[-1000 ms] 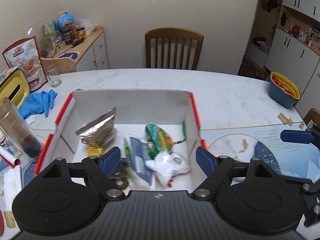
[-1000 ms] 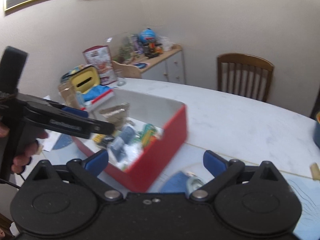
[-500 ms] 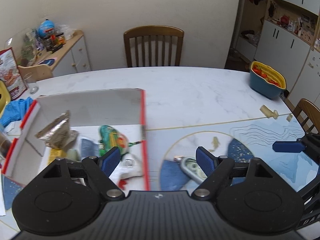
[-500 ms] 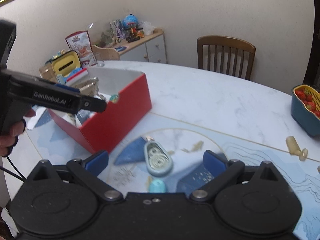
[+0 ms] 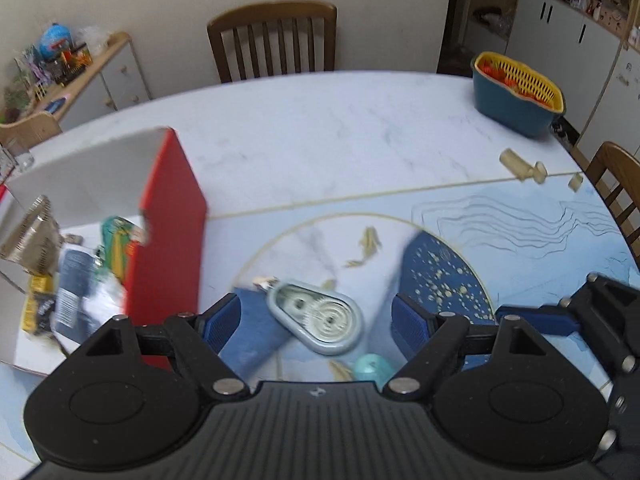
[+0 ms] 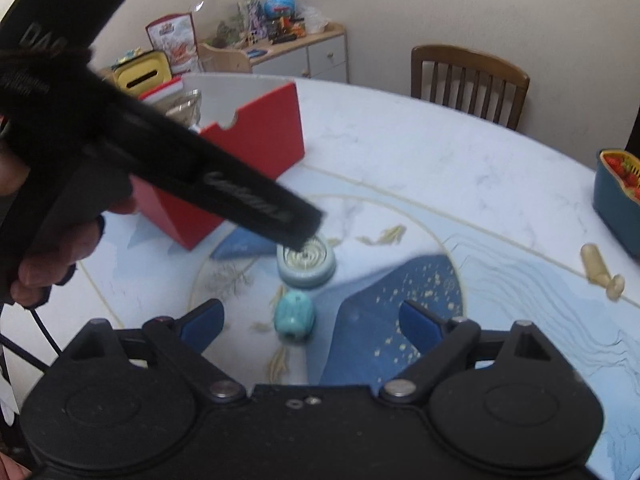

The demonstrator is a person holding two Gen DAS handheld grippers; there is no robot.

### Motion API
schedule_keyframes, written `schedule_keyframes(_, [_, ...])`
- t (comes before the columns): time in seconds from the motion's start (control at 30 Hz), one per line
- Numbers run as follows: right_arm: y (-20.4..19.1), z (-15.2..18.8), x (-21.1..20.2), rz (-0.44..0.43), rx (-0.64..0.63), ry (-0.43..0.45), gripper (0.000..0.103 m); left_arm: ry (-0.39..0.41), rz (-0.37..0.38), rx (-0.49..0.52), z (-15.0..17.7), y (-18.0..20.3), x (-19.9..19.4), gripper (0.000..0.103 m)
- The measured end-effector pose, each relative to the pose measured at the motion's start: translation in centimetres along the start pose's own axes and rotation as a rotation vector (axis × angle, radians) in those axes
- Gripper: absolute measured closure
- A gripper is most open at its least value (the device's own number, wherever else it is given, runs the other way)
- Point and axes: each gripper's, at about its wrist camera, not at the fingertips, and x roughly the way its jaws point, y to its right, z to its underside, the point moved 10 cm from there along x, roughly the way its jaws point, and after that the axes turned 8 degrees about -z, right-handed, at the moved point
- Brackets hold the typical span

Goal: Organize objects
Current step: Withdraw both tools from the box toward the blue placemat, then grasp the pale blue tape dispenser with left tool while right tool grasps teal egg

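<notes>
While both grippers hang over it, the round white marble-look table (image 5: pixel 328 136) shows a blue picture with gold lines and little gold fish on its near half. Far behind it stands a brown wooden chair (image 5: pixel 274 40) against a plain cream wall. A low white cabinet with a wooden top (image 6: pixel 304 50) sits at the far left, crowded with toys and a small globe. At the far right of the table is a dark blue tub with a yellow basket inside (image 5: pixel 516 94), and red berries show in it. Near that lie some small cream plastic pieces (image 5: pixel 520 164).

On the left stands a red cardboard box with white insides (image 5: pixel 170 216). It holds a shiny foil bag, a green packet and other packets, all blurry.

The grey-blue, egg-shaped plastic tape roller (image 5: pixel 316 322) lies flat on the blue picture, just right of the box. Two round wheels show through its top. A small smooth teal plastic ball-like thing (image 6: pixel 294 315) lies just near of it.

The left gripper (image 5: pixel 316 320) hovers above the roller with its blue fingers (image 5: pixel 220 322) spread wide, holding nothing. The right gripper (image 6: pixel 310 322) is spread wide too, empty, with the teal thing between its fingers.
</notes>
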Motion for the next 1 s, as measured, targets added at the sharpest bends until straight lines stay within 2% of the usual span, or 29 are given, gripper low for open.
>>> schedule_keyframes(0.17, [0.4, 1.1, 1.3, -0.009, 0.002, -0.023, 0.014, -0.085, -0.002, -0.036, 0.7, 0.6, 2.6, 0.02])
schedule_keyframes(0.33, [0.2, 1.8, 2.8, -0.025, -0.005, -0.06, 0.019, -0.18, 0.002, -0.114, 1.6, 0.2, 5.0, 0.02])
schedule_keyframes(0.5, [-0.2, 1.8, 4.0, -0.042, -0.026, -0.069, 0.023, -0.195, -0.033, -0.131, 1.6, -0.1, 6.6, 0.02])
schedule_keyframes(0.77, [-0.5, 1.7, 5.2, -0.048, -0.057, -0.068, 0.031, -0.189, -0.043, -0.131, 1.8, 0.3, 7.4, 0.02])
schedule_keyframes(1.0, [-0.3, 1.6, 5.8, -0.054, -0.076, -0.067, 0.043, -0.175, -0.057, -0.131, 1.7, 0.4, 7.8, 0.02])
